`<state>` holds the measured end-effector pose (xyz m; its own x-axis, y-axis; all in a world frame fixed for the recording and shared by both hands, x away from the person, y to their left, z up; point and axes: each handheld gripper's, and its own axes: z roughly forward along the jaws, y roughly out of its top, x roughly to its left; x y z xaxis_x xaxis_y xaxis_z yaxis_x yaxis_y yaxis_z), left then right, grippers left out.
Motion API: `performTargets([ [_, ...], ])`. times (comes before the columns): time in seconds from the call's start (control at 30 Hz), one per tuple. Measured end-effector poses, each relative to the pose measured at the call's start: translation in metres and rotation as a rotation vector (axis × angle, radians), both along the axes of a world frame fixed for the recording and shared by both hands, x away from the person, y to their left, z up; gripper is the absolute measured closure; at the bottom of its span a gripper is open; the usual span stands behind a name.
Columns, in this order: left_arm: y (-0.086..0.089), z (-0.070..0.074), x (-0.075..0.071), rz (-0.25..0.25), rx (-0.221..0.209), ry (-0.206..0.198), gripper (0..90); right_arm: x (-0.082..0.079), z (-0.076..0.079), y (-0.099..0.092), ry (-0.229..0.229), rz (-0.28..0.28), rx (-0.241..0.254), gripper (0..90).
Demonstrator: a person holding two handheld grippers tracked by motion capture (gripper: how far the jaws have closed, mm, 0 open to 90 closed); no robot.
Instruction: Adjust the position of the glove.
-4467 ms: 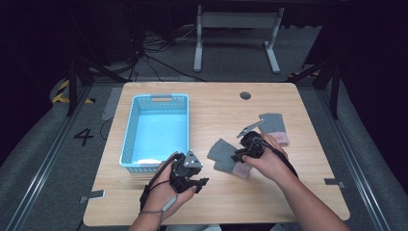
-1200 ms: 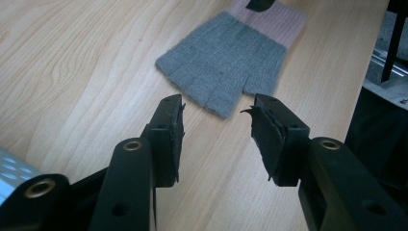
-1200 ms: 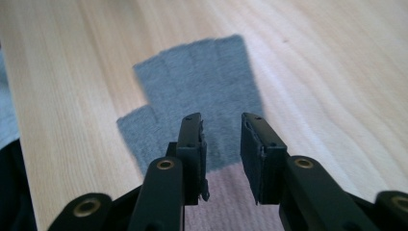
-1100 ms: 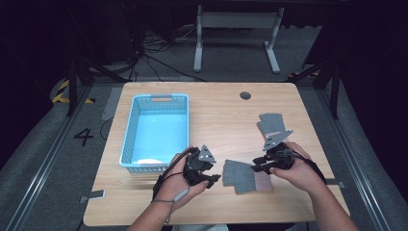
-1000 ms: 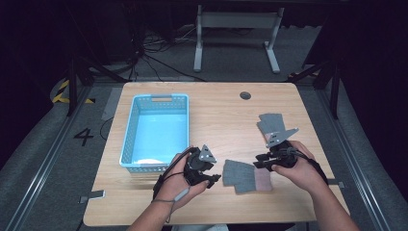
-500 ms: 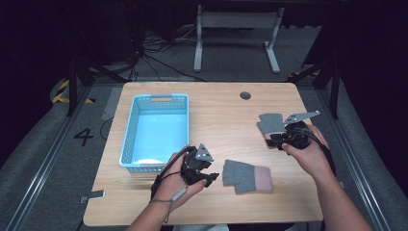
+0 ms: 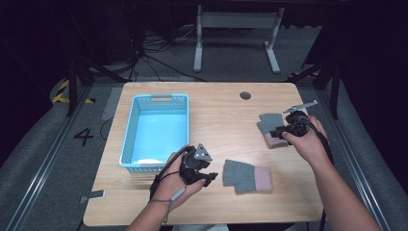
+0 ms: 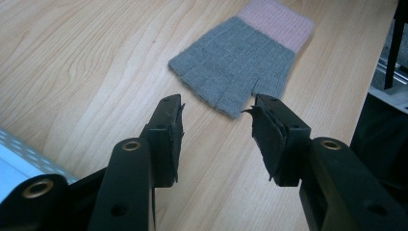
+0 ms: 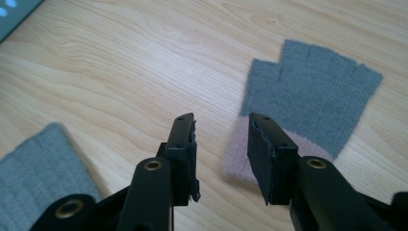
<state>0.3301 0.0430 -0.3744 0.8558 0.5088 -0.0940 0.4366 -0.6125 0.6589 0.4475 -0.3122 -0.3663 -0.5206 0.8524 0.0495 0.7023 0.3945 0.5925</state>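
Two grey fingerless gloves with pink cuffs lie flat on the wooden table point(image 7: 221, 115). One glove point(image 7: 247, 176) point(image 8: 240, 62) rests near the front, just right of my left gripper point(image 7: 211, 177) point(image 8: 216, 134), which is open and empty, its jaws just short of the glove's finger end. The other glove point(image 7: 270, 128) point(image 9: 308, 106) lies at the right side. My right gripper point(image 7: 279, 132) point(image 9: 221, 154) hovers open over that glove's pink cuff edge, holding nothing. A corner of the front glove point(image 9: 38, 163) shows at the lower left of the right gripper view.
A light blue plastic basket point(image 7: 155, 131) stands on the left half of the table, with nothing seen inside it. A round cable hole point(image 7: 245, 95) sits near the far edge. The table's right edge runs close behind my right hand.
The right gripper let go of the front glove, which stayed flat, then moved back and right to the second glove. The left gripper stayed in place.
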Motion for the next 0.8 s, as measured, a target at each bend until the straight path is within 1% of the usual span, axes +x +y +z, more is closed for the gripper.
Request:
performTargets([
  [0.2,-0.001,-0.001,0.001,-0.003,0.000,0.003,54.6,0.019,-0.009,-0.004,0.044,-0.083,-0.017,60.8],
  [0.33,0.000,-0.002,0.002,0.000,0.003,0.004,54.5,0.032,-0.016,-0.004,0.074,-0.115,-0.034,59.7],
  [0.43,0.002,-0.002,0.001,0.004,0.001,0.008,54.4,0.040,-0.022,-0.005,0.092,-0.131,-0.037,58.6],
  [0.47,0.002,-0.002,0.001,0.006,-0.003,0.003,54.3,0.043,-0.024,-0.006,0.098,-0.138,-0.042,58.3],
  [0.53,0.003,-0.001,0.001,0.009,-0.003,0.003,54.3,0.047,-0.028,-0.008,0.115,-0.163,-0.050,57.7],
  [0.63,0.004,-0.002,0.001,0.010,0.003,0.009,54.3,0.054,-0.034,-0.011,0.124,-0.205,-0.074,58.1],
  [0.73,0.007,-0.002,0.000,0.019,0.002,0.008,54.2,0.059,-0.041,-0.016,0.142,-0.228,-0.060,58.2],
  [0.8,0.009,-0.003,-0.001,0.028,0.007,0.010,54.1,0.062,-0.043,-0.018,0.145,-0.237,-0.056,58.2],
])
